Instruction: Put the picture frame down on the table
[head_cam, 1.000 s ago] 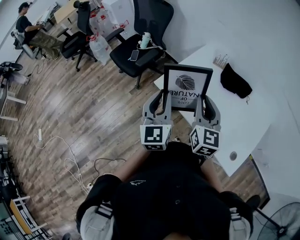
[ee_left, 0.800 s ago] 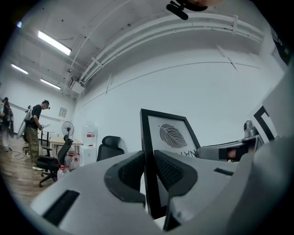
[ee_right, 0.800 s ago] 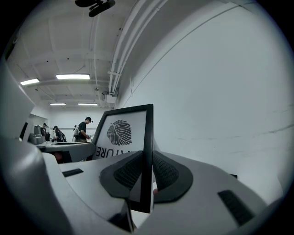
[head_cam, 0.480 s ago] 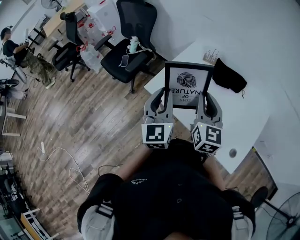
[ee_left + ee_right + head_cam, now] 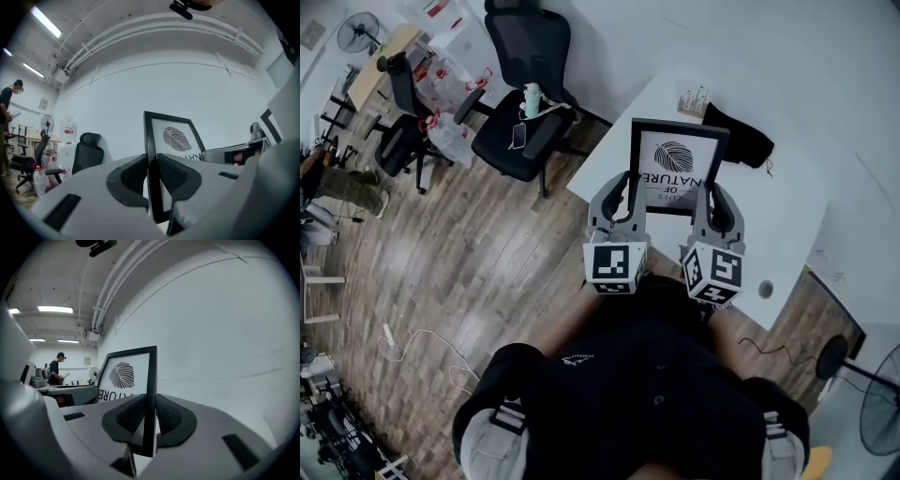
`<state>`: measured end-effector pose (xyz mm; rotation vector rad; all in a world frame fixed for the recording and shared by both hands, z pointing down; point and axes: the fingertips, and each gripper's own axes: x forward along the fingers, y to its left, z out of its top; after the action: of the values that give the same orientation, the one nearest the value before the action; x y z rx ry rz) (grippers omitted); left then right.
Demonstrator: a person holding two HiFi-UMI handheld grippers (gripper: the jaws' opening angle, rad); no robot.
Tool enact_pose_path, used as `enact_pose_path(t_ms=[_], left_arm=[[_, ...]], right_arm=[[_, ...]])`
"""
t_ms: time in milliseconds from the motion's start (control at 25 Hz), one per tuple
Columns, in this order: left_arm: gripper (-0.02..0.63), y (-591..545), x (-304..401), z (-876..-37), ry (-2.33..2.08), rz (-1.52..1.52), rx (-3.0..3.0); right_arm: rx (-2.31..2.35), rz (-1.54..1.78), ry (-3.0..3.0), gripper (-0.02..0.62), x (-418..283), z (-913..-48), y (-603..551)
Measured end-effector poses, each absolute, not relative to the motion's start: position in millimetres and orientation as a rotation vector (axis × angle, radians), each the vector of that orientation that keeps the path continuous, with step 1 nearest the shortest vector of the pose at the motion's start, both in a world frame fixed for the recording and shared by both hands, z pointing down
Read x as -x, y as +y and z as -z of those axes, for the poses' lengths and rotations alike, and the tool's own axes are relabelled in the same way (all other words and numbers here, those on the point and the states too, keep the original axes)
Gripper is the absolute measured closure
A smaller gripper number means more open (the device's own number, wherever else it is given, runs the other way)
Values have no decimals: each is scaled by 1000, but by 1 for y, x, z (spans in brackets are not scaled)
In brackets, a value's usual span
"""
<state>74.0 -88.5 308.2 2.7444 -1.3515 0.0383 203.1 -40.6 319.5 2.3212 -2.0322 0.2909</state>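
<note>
A black picture frame (image 5: 675, 167) with a leaf print is held in the air over the white table (image 5: 797, 225). My left gripper (image 5: 627, 201) is shut on its left edge, and my right gripper (image 5: 705, 204) is shut on its right edge. In the left gripper view the frame (image 5: 173, 136) stands upright between the dark pads (image 5: 176, 176). The right gripper view shows the frame's edge (image 5: 150, 399) pinched between its pads (image 5: 168, 416). The frame's bottom edge is hidden behind the grippers.
A black cloth (image 5: 736, 136) and a small card holder (image 5: 692, 100) lie on the table's far side. A round hole (image 5: 765, 290) marks the near right corner. Black office chairs (image 5: 520, 84) stand on the wood floor at the left. A fan (image 5: 881, 412) stands at lower right.
The view has swung toward the table, so more of the table lies under the frame. Both grippers still hold the frame as before.
</note>
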Motion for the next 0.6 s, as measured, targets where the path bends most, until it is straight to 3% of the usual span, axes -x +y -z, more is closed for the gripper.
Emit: enact_pose_path(t_ms=[600], left_arm=[[534, -186, -114, -318, -854, -97, -2902]], right_arm=[[-2628, -353, -1607, 529, -218, -328, -95]])
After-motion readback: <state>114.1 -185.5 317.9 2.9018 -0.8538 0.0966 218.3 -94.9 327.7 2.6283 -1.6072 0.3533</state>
